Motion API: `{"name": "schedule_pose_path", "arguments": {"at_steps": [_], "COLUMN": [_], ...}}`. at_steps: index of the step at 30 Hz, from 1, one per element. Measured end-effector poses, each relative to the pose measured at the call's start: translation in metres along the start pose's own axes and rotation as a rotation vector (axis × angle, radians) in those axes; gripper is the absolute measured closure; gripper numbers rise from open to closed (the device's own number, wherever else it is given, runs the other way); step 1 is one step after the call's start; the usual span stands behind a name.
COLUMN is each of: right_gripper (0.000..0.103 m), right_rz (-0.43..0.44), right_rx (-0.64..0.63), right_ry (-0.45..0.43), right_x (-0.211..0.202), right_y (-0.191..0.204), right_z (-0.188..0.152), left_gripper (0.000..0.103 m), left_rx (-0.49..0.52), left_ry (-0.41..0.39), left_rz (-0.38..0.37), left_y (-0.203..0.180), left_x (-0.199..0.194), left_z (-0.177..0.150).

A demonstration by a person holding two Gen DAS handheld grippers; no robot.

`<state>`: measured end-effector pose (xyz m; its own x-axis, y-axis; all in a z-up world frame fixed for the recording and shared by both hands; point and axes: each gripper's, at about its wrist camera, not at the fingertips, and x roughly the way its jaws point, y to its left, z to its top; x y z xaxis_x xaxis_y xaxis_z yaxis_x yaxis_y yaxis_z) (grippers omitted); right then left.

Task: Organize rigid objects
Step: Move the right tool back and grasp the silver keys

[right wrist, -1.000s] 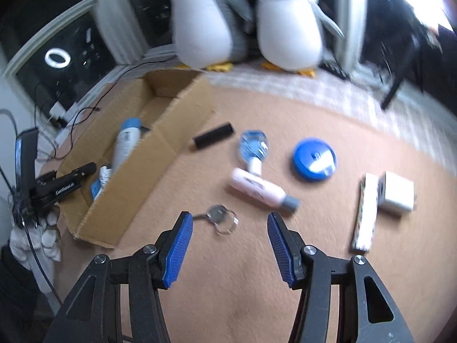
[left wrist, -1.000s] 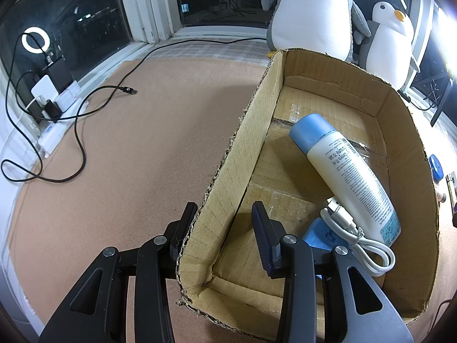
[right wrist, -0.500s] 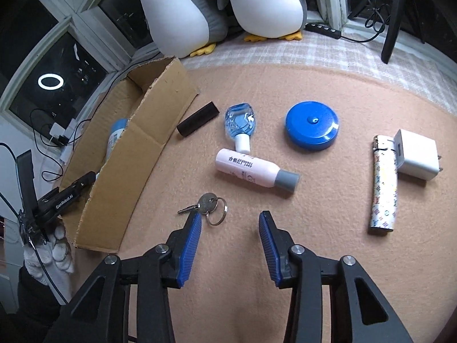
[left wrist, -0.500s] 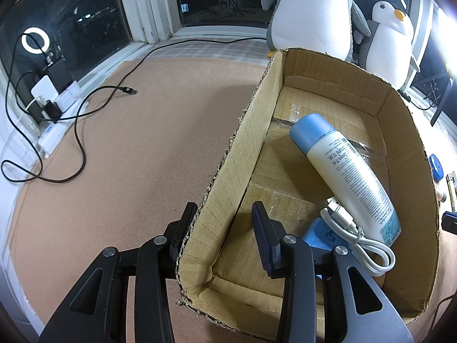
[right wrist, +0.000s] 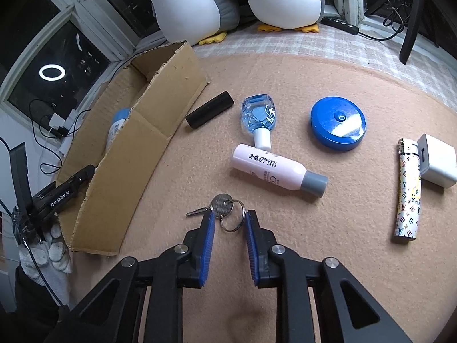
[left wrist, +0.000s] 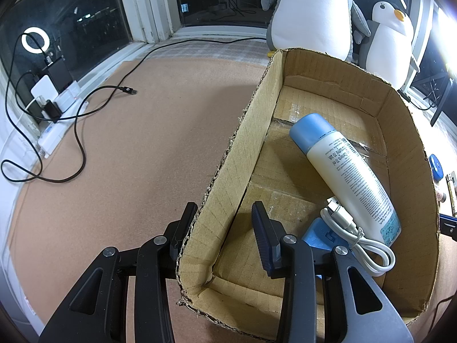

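right gripper (right wrist: 228,220) lowered, jaws just closing around key ring (right wrist: 232,219), pads not yet pressing, 7 o'clock of pink bottle (right wrist: 278,173). left gripper (left wrist: 224,223) clenched on cardboard box (left wrist: 225,165) wall.

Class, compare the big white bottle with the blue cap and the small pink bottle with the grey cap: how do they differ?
The white bottle lies inside the cardboard box; the pink bottle lies outside it on the carpet. The white bottle looks larger. Its cap is blue; the pink bottle's is grey. Both lie on their sides, capped.
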<state>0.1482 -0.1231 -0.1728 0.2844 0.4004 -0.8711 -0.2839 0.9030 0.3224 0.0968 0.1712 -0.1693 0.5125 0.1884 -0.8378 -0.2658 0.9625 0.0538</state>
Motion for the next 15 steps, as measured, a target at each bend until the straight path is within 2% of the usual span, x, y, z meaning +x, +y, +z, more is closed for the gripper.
{"name": "schedule_pose_path", "arguments": {"at_steps": [9,15], "right_gripper": [0.098,0.1], "right_rz": [-0.026,-0.072], "right_rx": [-0.034,-0.084], "right_ry": [-0.002,-0.028], "right_x": [0.001,-0.004], "right_y": [0.005,0.011], "right_z": [0.0,0.0], "left_gripper": [0.065,0.065], "left_rx": [0.0,0.0], "left_ry": [0.0,0.0], "left_rz": [0.0,-0.001], "left_y": [0.0,0.0], "left_x": [0.0,0.0], "left_z": [0.0,0.0]}}
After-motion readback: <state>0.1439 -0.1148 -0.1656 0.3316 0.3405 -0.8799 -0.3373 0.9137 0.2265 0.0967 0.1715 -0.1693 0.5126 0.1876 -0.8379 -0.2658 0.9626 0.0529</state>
